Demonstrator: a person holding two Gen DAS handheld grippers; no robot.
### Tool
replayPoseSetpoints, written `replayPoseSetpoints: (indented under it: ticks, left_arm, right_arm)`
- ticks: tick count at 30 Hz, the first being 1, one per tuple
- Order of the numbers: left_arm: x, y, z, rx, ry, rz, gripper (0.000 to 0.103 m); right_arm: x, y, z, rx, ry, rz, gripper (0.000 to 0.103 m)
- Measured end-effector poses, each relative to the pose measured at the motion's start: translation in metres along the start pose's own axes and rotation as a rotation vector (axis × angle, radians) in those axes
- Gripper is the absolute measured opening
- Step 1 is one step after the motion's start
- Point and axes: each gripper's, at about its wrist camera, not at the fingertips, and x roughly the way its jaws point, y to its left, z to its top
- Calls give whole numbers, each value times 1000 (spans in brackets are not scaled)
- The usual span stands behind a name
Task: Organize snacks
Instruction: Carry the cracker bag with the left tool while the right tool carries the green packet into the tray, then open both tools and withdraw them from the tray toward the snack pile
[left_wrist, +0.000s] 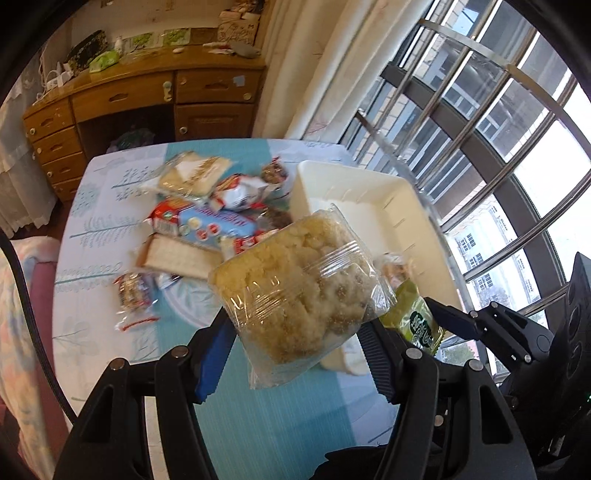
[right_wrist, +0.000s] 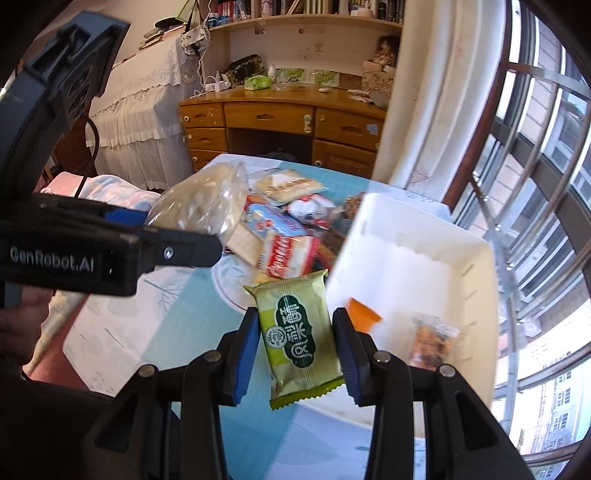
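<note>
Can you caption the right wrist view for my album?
Right gripper carries a green snack packet toward the white bin.

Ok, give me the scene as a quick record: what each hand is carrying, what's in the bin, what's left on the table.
left gripper: jaws shut on clear pack of crumbly yellow cake, lifted off the table
right gripper: jaws shut on green snack packet, also lifted
white bin: on the table by the window; holds a small clear-wrapped snack and an orange piece
snack pile: several wrapped packs left on the tablecloth, left of the bin
not yet done: neither carried pack is in the bin
</note>
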Motion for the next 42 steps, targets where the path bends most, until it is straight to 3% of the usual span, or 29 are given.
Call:
replayPoseSetpoints:
  ticks: [11, 17, 23, 29, 35, 42]
  left_arm:
    - [38, -74, 23, 74, -21, -62, 64]
    - [63, -92, 33, 75, -5, -85, 65]
    - [83, -100, 34, 59, 32, -99, 68]
    - [90, -99, 34, 36, 49, -98, 92]
    - [85, -91, 33, 19, 37, -105, 93]
    - [71, -77, 28, -8, 11, -111, 93]
  right_arm:
    - [-8, -61, -16, 40, 0, -90, 41]
    - [-1, -83, -20, 61, 26, -110, 41]
    - [10, -97, -24, 82, 69, -125, 41]
    - [19, -102, -26, 90, 111, -131, 41]
    - [22, -98, -27, 97, 126, -134, 55]
    - [25, -92, -27, 125, 150, -113, 57]
